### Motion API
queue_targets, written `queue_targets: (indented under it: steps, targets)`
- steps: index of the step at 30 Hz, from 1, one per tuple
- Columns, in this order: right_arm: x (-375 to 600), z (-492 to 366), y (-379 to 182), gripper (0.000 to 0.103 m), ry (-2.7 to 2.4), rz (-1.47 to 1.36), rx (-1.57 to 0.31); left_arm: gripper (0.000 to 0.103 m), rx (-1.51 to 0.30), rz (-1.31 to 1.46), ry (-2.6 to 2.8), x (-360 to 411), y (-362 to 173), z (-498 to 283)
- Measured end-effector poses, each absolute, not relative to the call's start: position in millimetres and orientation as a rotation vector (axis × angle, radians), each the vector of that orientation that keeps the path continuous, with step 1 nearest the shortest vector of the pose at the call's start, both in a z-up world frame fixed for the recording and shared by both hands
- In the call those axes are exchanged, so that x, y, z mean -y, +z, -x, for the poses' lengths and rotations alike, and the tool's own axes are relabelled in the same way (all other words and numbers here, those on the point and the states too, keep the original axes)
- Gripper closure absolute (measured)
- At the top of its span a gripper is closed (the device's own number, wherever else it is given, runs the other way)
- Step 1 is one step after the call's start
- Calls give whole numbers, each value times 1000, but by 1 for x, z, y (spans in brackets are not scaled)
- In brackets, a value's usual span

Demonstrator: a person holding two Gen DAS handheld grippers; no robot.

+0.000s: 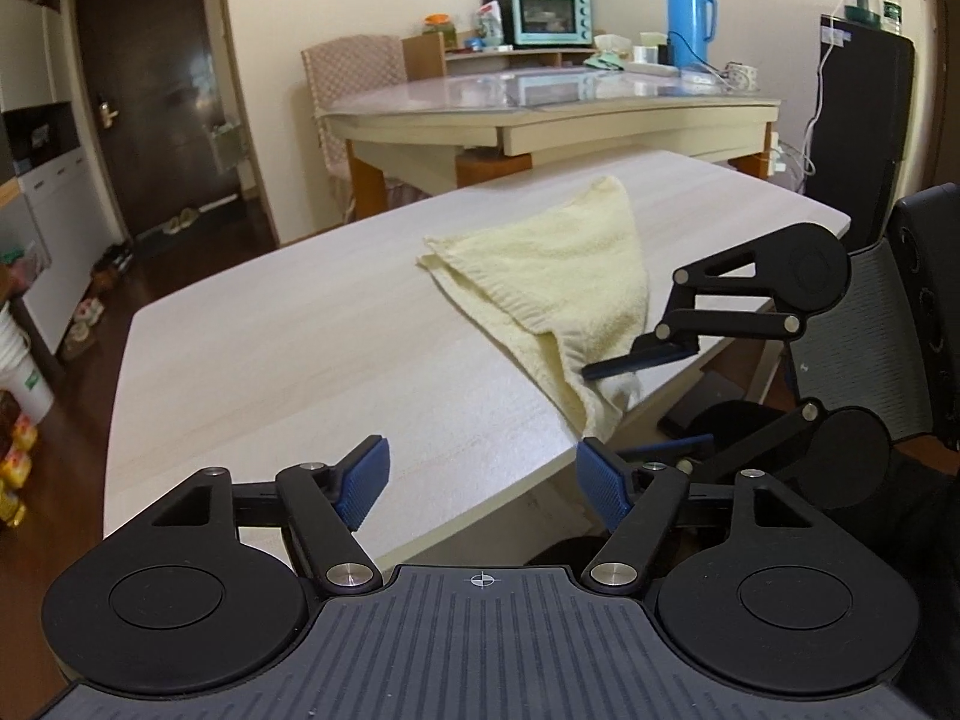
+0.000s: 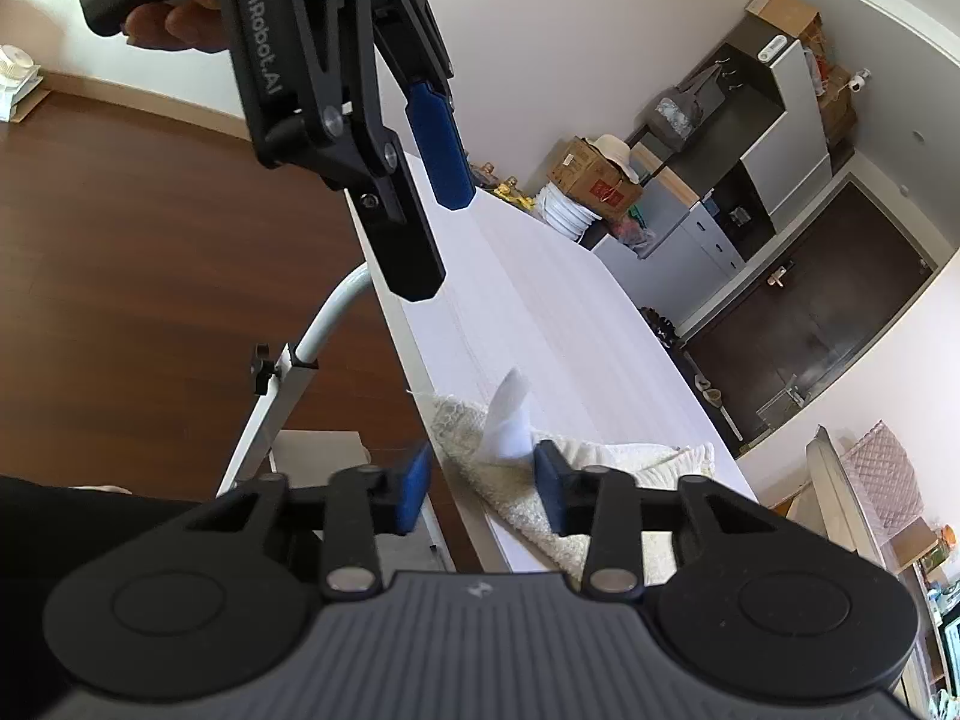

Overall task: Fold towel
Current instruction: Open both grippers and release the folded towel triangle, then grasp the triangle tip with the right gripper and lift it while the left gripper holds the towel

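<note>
Background's pretty lived-in: a second table behind the work table with a teal toaster oven and a blue thermos on it, a quilted-cover chair beside it, a dark door, plus a mesh office chair on the right.
</note>
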State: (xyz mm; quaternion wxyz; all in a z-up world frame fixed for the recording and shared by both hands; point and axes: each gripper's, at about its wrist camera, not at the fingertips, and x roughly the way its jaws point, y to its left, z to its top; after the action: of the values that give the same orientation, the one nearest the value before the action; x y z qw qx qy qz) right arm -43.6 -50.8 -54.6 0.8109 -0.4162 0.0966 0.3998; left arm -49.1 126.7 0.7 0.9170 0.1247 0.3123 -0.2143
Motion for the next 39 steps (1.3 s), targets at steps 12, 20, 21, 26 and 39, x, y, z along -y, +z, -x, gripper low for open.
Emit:
queue_targets:
  steps: [12, 20, 21, 26, 39]
  targets:
    - [104, 70, -46, 95, 967, 853, -214, 27, -629, -293, -455, -120, 3, 40]
    - [136, 79, -20, 95, 1132, 801, -248, 27, -576, -308, -517, -102, 20, -22]
    - [140, 80, -16, 95, 1146, 793, -251, 27, -577, -319, -528, -97, 21, -37]
    - [155, 84, -6, 95, 1174, 743, -257, 28, -611, -375, -545, -83, 11, -87]
    - [176, 70, 6, 95, 1234, 603, -279, 28, -723, -434, -557, -82, -26, -126]
